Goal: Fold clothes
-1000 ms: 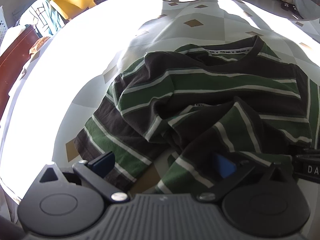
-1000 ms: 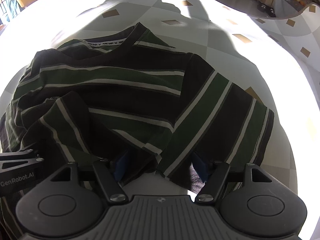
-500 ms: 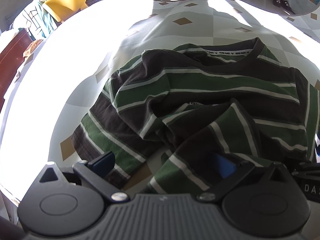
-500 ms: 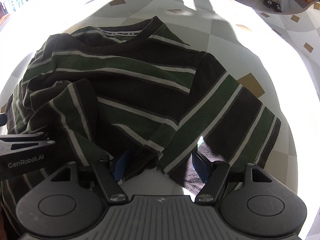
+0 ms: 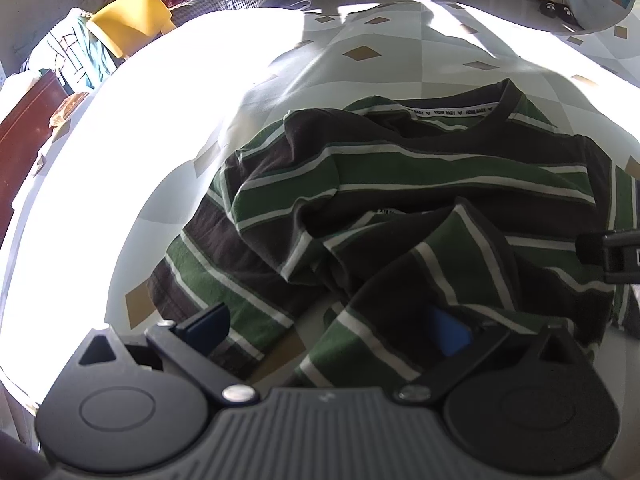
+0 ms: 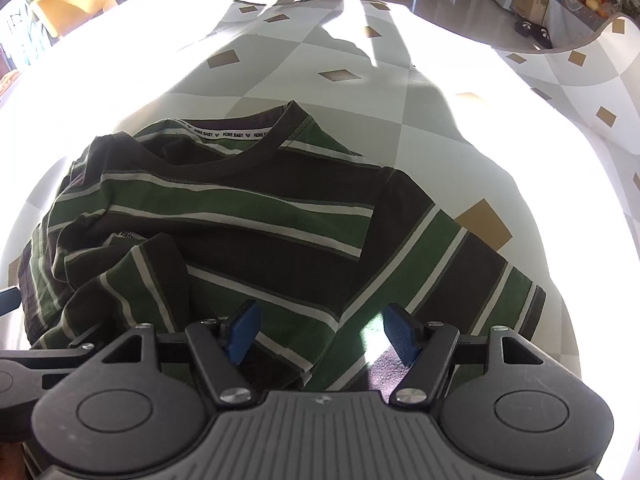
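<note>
A dark brown and green striped T-shirt [image 5: 420,184] lies crumpled on the table, collar at the far side; it also shows in the right wrist view [image 6: 248,216]. Its lower part is bunched up toward me. My left gripper [image 5: 326,328] is open above the shirt's near hem, its right blue pad partly buried in a fold. My right gripper [image 6: 322,332] is open over the hem beside the right sleeve [image 6: 452,268]. Neither holds cloth. Each gripper's side shows at the edge of the other's view.
The table [image 6: 460,128] has a pale cloth with tan diamonds, brightly sunlit around the shirt. A yellow chair [image 5: 132,20] and piled clothes [image 5: 76,52] stand beyond the far left edge. A dark wooden piece [image 5: 24,128] is at the left.
Both grippers have drawn back and risen a little from the shirt. The right gripper's blue pads now show clear of the hem. The shirt has not moved.
</note>
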